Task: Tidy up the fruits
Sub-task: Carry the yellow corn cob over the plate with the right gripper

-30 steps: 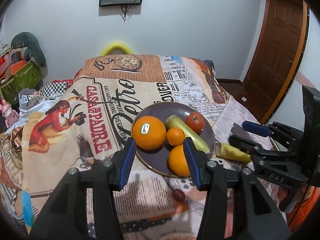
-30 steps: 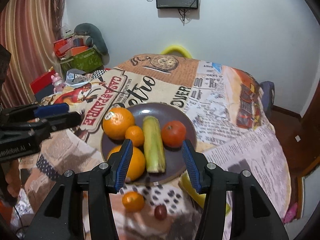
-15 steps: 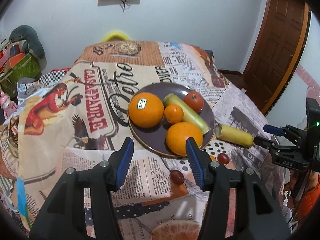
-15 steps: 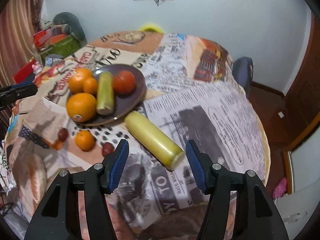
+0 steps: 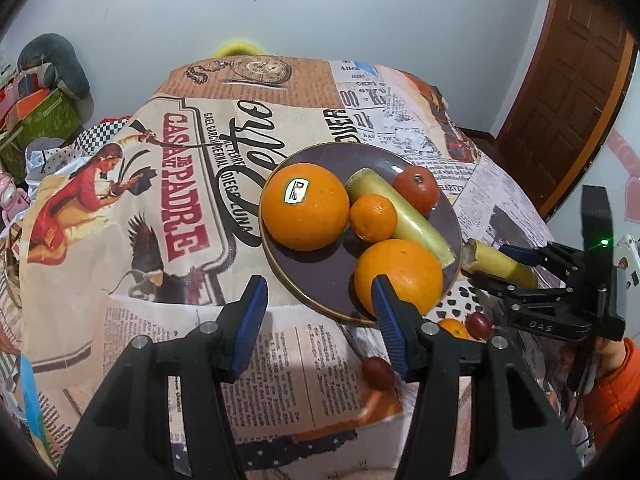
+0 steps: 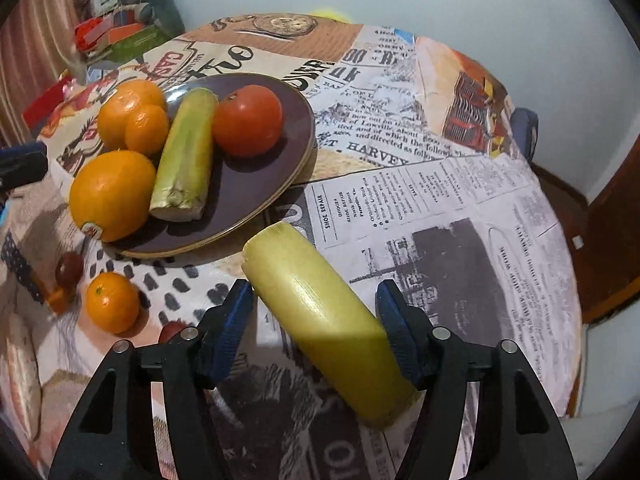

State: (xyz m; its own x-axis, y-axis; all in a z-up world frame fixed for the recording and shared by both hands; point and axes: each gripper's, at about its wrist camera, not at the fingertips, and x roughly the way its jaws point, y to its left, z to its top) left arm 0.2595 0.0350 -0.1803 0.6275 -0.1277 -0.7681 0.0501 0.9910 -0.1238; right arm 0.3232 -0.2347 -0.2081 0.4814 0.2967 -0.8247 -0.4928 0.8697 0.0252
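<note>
- Left tool: jaws apart, nothing in them, hovering over the near-left rim of the plate, which sits mid-desk.
- The plate already has two big oranges, a small one, a tomato and a greenish stalk.
- Small orange and a few grapes lie loose on the cloth near the desk's front edge.
- Right tool: jaws apart, straddling the yellow stalk just off the plate's right rim; one pad looks to be touching it, not clamped.
- Looks like the grab step. Next I'd close on the stalk, lift, and lay it beside the other one.
</note>
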